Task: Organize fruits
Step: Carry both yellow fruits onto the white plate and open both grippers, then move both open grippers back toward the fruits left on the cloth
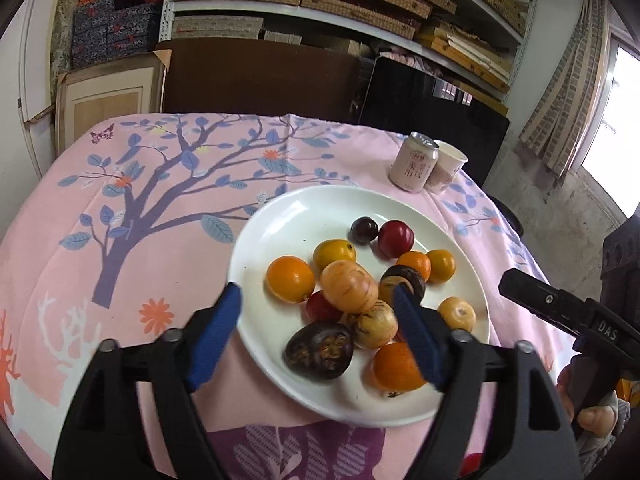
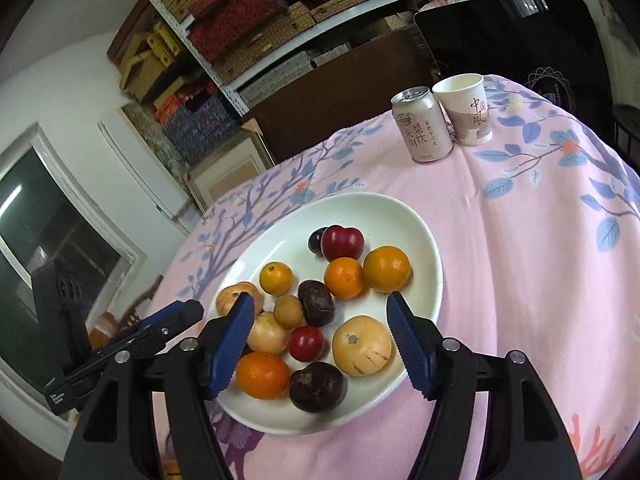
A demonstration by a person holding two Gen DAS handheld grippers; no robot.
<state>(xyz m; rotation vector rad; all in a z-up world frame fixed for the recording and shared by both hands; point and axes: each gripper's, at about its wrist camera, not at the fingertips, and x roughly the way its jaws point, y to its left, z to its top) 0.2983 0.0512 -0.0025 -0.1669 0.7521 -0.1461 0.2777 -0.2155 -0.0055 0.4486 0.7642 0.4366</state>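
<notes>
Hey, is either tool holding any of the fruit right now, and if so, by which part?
Nothing is held. The left tool and the right tool are both open above the white plate of fruit, with no fruit clamped between their fingers.

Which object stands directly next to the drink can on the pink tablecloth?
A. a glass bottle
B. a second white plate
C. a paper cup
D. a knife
C: in the right wrist view a white paper cup stands right beside the drink can, behind the white plate of fruits, and nothing else stands near them.
</notes>
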